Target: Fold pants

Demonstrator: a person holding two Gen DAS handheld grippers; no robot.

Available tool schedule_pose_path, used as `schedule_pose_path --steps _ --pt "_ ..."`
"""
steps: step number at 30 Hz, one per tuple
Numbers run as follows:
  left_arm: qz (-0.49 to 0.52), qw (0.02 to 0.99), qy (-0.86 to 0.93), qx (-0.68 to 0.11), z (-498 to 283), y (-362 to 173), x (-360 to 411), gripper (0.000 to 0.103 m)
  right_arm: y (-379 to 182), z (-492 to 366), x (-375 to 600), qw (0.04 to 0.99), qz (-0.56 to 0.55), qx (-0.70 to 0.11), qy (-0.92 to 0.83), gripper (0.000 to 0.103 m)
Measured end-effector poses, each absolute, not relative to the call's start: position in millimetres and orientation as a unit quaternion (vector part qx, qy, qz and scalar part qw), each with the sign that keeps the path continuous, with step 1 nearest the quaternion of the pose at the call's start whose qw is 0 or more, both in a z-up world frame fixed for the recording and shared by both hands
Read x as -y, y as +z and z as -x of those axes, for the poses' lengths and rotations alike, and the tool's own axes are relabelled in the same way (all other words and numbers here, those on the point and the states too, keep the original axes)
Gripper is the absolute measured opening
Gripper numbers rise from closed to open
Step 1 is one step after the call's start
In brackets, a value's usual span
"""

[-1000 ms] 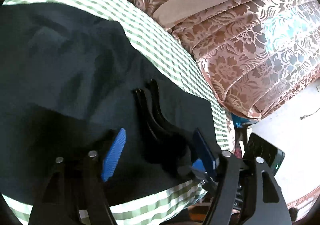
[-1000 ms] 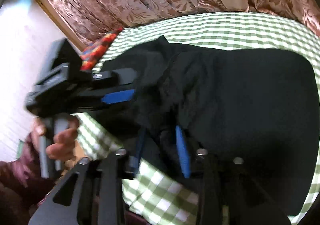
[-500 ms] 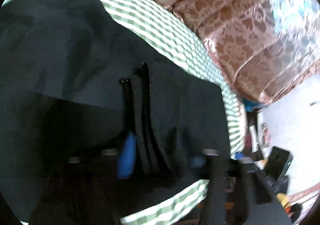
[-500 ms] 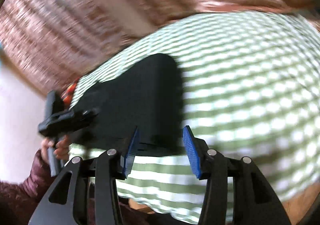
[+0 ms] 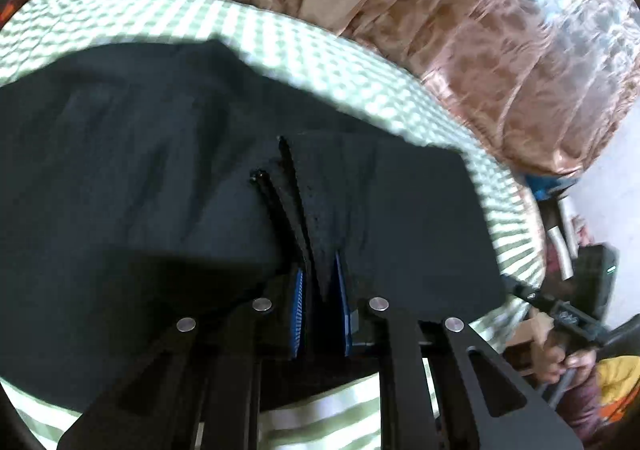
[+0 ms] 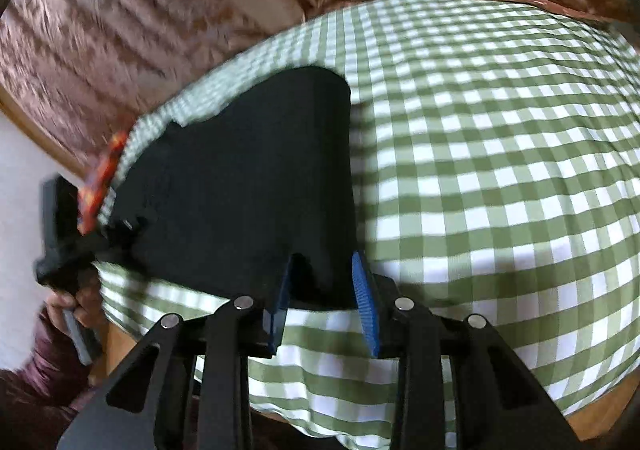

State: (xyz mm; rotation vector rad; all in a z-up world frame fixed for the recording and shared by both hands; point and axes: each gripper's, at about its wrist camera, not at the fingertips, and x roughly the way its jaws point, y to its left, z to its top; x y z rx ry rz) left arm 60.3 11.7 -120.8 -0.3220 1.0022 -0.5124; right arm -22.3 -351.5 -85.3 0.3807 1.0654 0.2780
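Black pants (image 5: 152, 177) lie on a table with a green and white checked cloth (image 5: 280, 45). My left gripper (image 5: 320, 282) is shut on a stacked edge of the pants at the near side, the blue pads pressing the layers. In the right wrist view the pants (image 6: 256, 177) lie folded, with a straight right edge. My right gripper (image 6: 324, 282) is open, its blue pads either side of the near right corner of the pants, not pressing it. The left gripper's body (image 6: 64, 246) shows at the far left there.
Brown floral curtains (image 5: 460, 9) hang behind the table. The checked cloth (image 6: 500, 169) stretches bare to the right of the pants. The table's wooden front edge (image 6: 600, 410) is close below. The right gripper and hand (image 5: 568, 330) show at the left view's right edge.
My left gripper has closed on the pants' edge. My right gripper has let go of the cloth and swung right, now open at the folded pants' near corner.
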Motion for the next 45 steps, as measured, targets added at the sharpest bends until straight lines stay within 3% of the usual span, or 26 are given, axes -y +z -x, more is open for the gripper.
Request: schedule_pose_path --steps 3,5,7,8,18,20,23,28,29,31,37,44,45 --pt "0.182 0.827 -0.253 -0.468 -63.6 -117.3 -18.5 0.017 -74.6 20.6 357.4 0.84 -0.17 -0.498 0.132 0.031" --pt "0.196 0.828 -0.264 -0.455 -64.3 -110.8 -22.5 0.048 -61.8 15.2 361.9 0.85 -0.161 -0.485 0.13 0.031" --pt "0.23 0.82 -0.278 -0.444 -67.8 -107.9 -30.6 0.059 -50.0 5.8 361.9 0.857 -0.159 -0.472 0.131 0.032" --pt "0.248 0.814 -0.281 -0.444 -71.4 -107.2 -32.9 0.06 -45.8 -0.3 360.8 0.86 -0.159 -0.466 0.131 0.037" --pt "0.29 0.795 -0.266 -0.461 -115.3 -115.0 -33.8 0.059 -44.1 -96.3 326.9 0.876 -0.171 -0.435 0.119 0.048" --pt "0.266 0.806 -0.254 -0.463 -119.5 -116.9 -27.6 0.026 -66.9 -111.7 326.1 0.867 -0.166 -0.461 0.088 0.049" --pt "0.213 0.843 -0.238 -0.433 -103.0 -109.2 -19.6 0.012 -94.0 -111.1 327.3 0.871 -0.166 -0.456 0.081 0.049" --pt "0.101 0.883 -0.178 -0.423 -77.2 -109.0 0.6 0.012 -92.7 -100.7 324.2 0.885 -0.153 -0.434 0.077 0.05" --pt "0.089 0.889 -0.167 -0.417 -73.2 -105.7 3.3 0.012 -90.8 -100.1 323.7 0.886 -0.151 -0.433 0.076 0.054" --pt "0.07 0.901 -0.144 -0.403 -66.0 -98.9 3.7 0.012 -86.6 -98.9 321.4 0.887 -0.145 -0.431 0.078 0.063" --pt "0.053 0.914 -0.124 -0.382 -52.9 -81.7 -3.4 0.013 -65.5 -91.0 310.2 0.891 -0.139 -0.424 0.082 0.064" --pt "0.054 0.922 -0.103 -0.368 -40.3 -70.3 -15.0 0.014 -41.9 -68.0 261.8 0.887 -0.104 -0.418 0.168 0.044" --pt "0.054 0.923 -0.1 -0.368 -39.9 -69.5 -15.5 0.019 -42.5 -66.3 252.8 0.884 -0.096 -0.422 0.179 0.041"
